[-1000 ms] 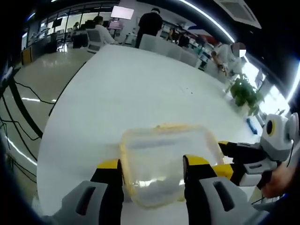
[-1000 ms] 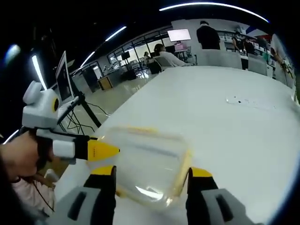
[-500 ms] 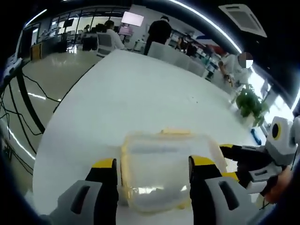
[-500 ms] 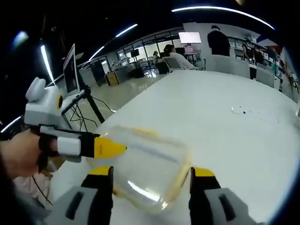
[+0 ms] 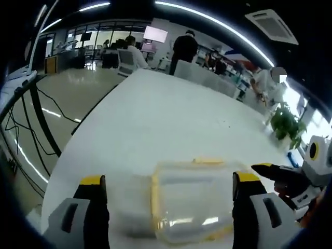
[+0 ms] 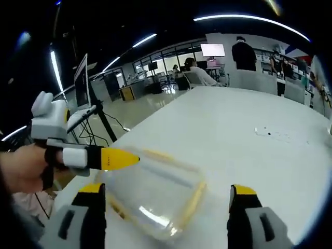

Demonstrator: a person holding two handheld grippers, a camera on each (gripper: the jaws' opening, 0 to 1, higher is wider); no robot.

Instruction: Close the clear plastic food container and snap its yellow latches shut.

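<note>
The clear plastic food container [image 5: 194,202] sits on the near end of the long white table [image 5: 155,124], its lid down and a yellow rim [image 5: 154,199] running round the edge; in the right gripper view the same container [image 6: 153,194] lies between that claw's two jaws, closer to the left one. I cannot tell whether the latches are pressed home. Compared with half a second ago, both claws have let go and spread: the left gripper [image 5: 166,189], whose jaws flanked the box closely before, now stands wide apart, its left jaw well clear of the container and its right jaw near the box's right edge. The right gripper [image 6: 163,199] has likewise widened, released, with bare tabletop showing between its right jaw and the container. In the right gripper view the left gripper [image 6: 111,159] comes in from the left, its yellow tip hovering at the container's near-left corner, a hand [image 6: 23,168] wrapped round its grip. In the left gripper view the right gripper [image 5: 280,176] reaches in from the right, just beside the box. Farther off are a potted plant [image 5: 288,124], people standing and seated, and cables [image 5: 31,129] trailing on the floor.
</note>
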